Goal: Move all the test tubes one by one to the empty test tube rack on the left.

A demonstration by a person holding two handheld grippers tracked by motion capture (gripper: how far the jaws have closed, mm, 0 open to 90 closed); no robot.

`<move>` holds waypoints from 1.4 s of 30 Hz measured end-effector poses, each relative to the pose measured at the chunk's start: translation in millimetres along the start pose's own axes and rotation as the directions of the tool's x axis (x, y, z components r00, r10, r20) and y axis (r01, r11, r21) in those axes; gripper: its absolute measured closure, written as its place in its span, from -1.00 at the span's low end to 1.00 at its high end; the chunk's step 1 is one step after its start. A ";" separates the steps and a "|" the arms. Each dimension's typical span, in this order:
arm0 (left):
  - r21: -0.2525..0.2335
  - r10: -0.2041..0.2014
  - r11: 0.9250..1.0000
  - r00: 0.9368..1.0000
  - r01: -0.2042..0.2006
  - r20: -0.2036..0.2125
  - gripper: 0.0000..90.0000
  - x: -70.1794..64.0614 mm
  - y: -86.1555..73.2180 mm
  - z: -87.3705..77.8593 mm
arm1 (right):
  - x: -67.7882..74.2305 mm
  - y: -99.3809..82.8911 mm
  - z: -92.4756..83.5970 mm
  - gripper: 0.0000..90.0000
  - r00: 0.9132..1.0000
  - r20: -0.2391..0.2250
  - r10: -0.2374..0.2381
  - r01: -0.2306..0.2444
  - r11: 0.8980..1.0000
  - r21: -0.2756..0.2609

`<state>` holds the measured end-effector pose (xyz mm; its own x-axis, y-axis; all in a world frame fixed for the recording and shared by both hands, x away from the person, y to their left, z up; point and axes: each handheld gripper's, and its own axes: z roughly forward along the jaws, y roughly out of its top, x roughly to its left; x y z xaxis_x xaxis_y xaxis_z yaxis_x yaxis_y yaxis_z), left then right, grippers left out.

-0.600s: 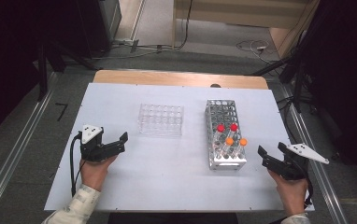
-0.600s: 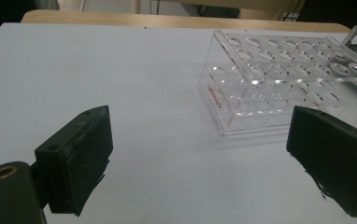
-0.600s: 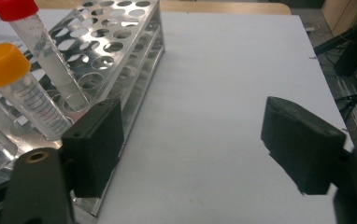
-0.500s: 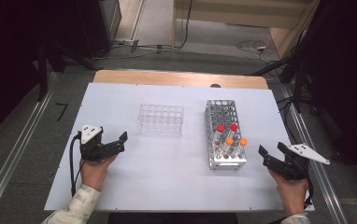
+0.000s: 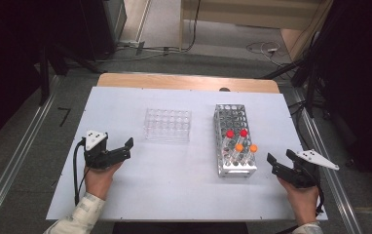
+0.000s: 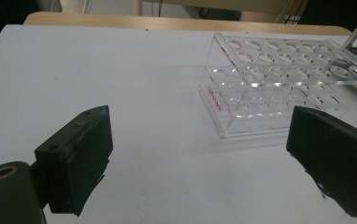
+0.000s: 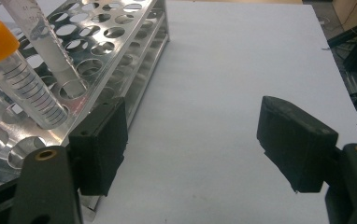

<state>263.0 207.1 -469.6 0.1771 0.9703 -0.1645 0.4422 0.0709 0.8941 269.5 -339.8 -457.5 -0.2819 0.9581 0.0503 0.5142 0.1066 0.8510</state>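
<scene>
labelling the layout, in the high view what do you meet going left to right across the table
left gripper → clear plastic rack → metal rack holding red- and orange-capped tubes → right gripper

Left claw (image 5: 125,148) and right claw (image 5: 277,161) — black, each topped by a grey three-cornered plate; black cable, light patterned sleeve (image 5: 81,218).

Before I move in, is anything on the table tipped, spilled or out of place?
Nothing stands out. The clear plastic tube rack and the metal wire tube rack both sit flat on the white table, and the red- and orange-capped tubes stand in their holes.
</scene>
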 end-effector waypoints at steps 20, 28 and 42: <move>-0.001 -0.002 1.000 1.000 0.002 0.001 -0.84 -1.0 -0.2 0.1 | 12.4 1.6 -10.5 -0.41 0.998 -0.045 -0.033 0.033 0.999 -0.012; 0.001 0.004 1.000 1.000 -0.004 0.004 -0.84 -1.3 -0.5 0.4 | 20.7 0.9 -18.2 -0.37 0.996 -0.074 -0.047 0.046 0.999 -0.018; 0.008 0.008 1.000 1.000 -0.008 0.004 -0.83 -2.7 -1.4 1.3 | 42.6 -1.1 -24.4 -0.11 0.980 -0.171 -0.098 0.094 0.995 -0.028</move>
<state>263.1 204.1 -470.9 0.1843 0.9700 -0.1588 0.4480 0.0609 0.8920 237.1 -305.6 -443.5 -0.4649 0.8836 0.0555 0.4624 0.1889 0.8663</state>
